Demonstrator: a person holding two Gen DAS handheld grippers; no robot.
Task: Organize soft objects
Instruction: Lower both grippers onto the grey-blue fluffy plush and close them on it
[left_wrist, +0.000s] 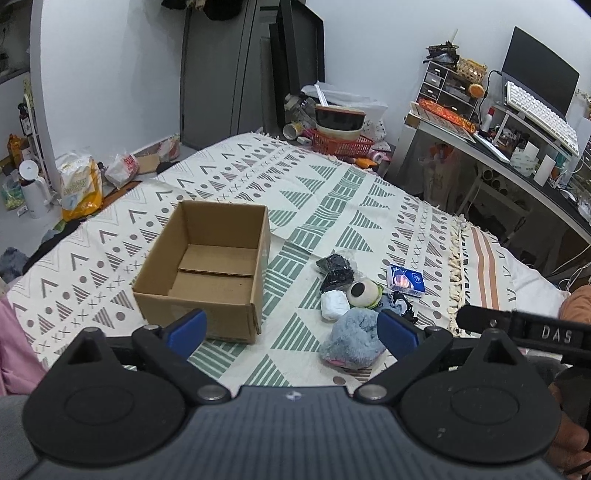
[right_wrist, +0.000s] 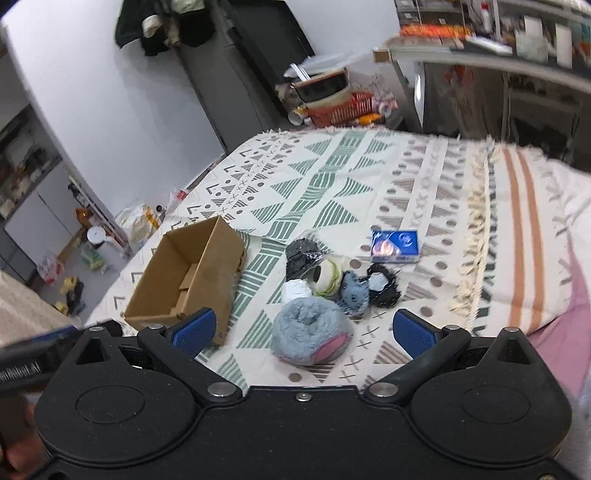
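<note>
Both claws stood wide open, nothing held. The left gripper hovered near the empty cardboard box; the right gripper hung just above the fluffy blue-grey plush, nearest item of the soft pile beside the box on the patterned bedspread. Pile incl. a white roll, an eyeball toy, black mesh in plastic wrap & a blue tissue pack, all close or touching. Best bet imo: drop the right claw straight down astride the plush, pinch its middle w/o snagging neighbours, lift clear, then over the box rim.
</note>
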